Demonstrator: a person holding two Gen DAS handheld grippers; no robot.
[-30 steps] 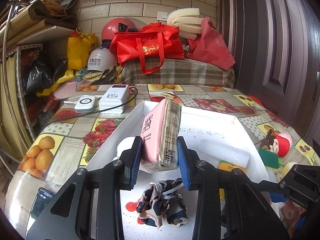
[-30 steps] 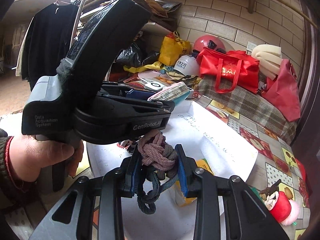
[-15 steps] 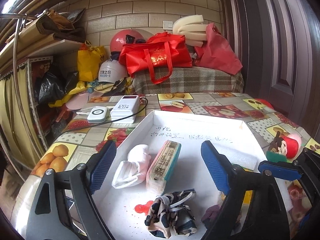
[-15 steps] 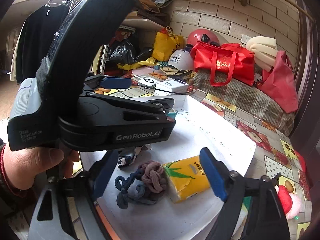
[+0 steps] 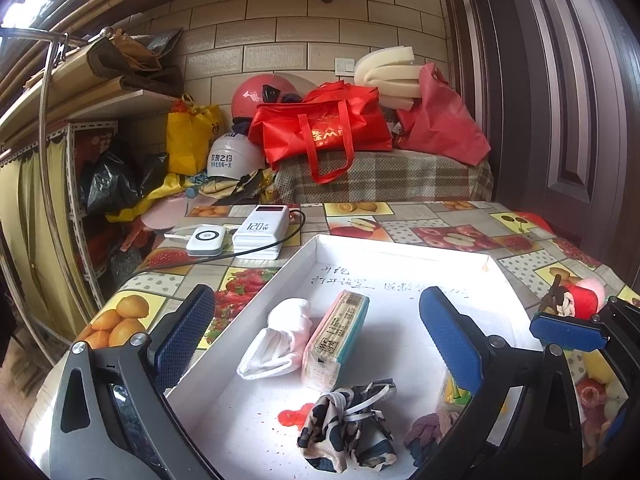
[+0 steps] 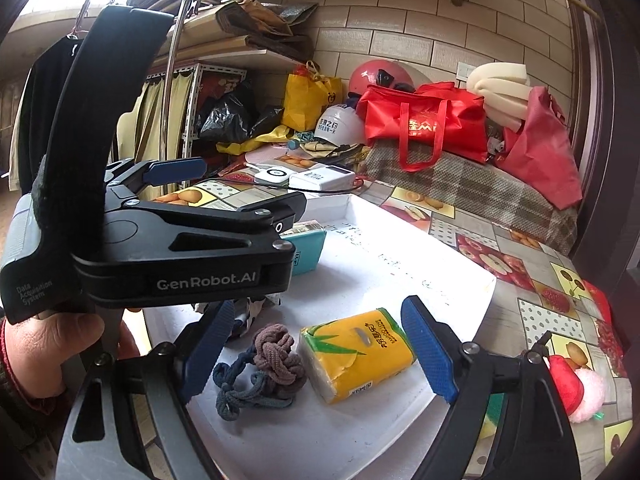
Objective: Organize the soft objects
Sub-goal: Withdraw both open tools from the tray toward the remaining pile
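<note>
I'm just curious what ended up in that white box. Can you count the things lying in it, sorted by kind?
Tissue packs: 2, the pink and teal pack and the yellow pack
White socks: 1
Patterned cloth bundles: 1
Knotted cords: 1
Total: 5 in the white tray

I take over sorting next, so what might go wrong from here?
The red smear in the tray lies right beside the patterned cloth and might stain it. The left gripper hangs close above the right gripper, so they may collide.
</note>
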